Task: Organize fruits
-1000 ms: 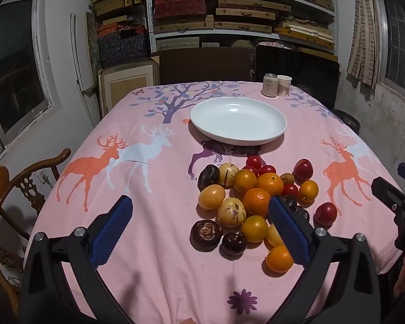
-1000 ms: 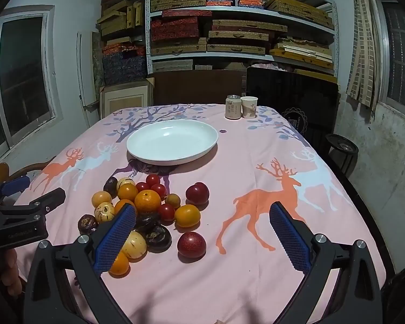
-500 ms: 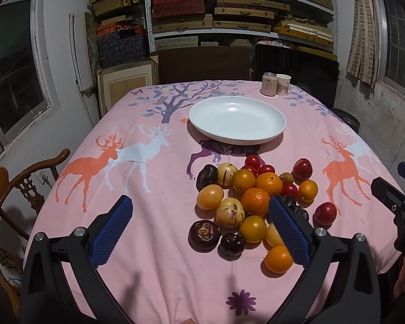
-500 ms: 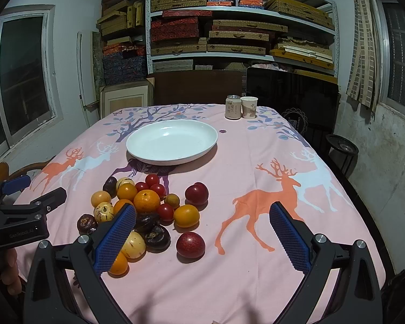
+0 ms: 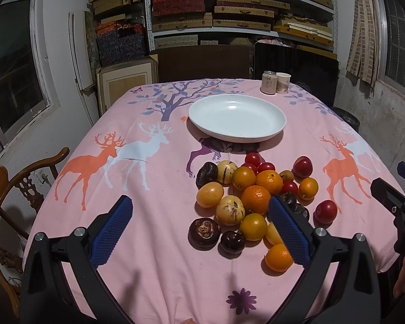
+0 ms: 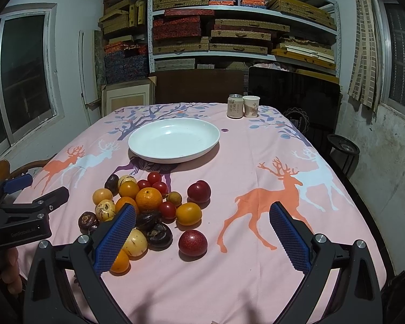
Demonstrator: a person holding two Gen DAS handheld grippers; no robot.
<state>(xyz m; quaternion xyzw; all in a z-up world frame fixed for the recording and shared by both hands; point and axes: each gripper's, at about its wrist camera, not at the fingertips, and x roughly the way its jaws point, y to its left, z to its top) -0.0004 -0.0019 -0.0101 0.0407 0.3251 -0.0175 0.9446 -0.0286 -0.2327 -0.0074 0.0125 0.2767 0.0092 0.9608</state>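
Observation:
A heap of fruit [image 5: 252, 194] lies on the pink deer tablecloth: oranges [image 5: 269, 181], yellow striped melons [image 5: 230, 210], cherry tomatoes [image 5: 253, 159], dark purple fruits [image 5: 204, 230] and red plums [image 5: 325, 211]. Beyond it sits a white plate [image 5: 237, 117] holding nothing. My left gripper [image 5: 199, 221] hovers open at the near edge, left of the heap. My right gripper [image 6: 202, 224] is open too, with a red plum [image 6: 192, 242] low between its fingers on the cloth. In the right wrist view the heap [image 6: 143, 205] lies left and the plate [image 6: 174, 139] behind it.
A drink can [image 5: 269, 82] and a paper cup [image 5: 283, 83] stand at the table's far edge. A wooden chair [image 5: 16, 189] is at the left side. Dark chair backs and shelves of boxes fill the far wall. A person's hand [image 6: 10, 270] holds the left gripper.
Both views have shifted slightly; the fruit and plate sit marginally higher in frame. Neither gripper's opening has changed and no fruit has moved.

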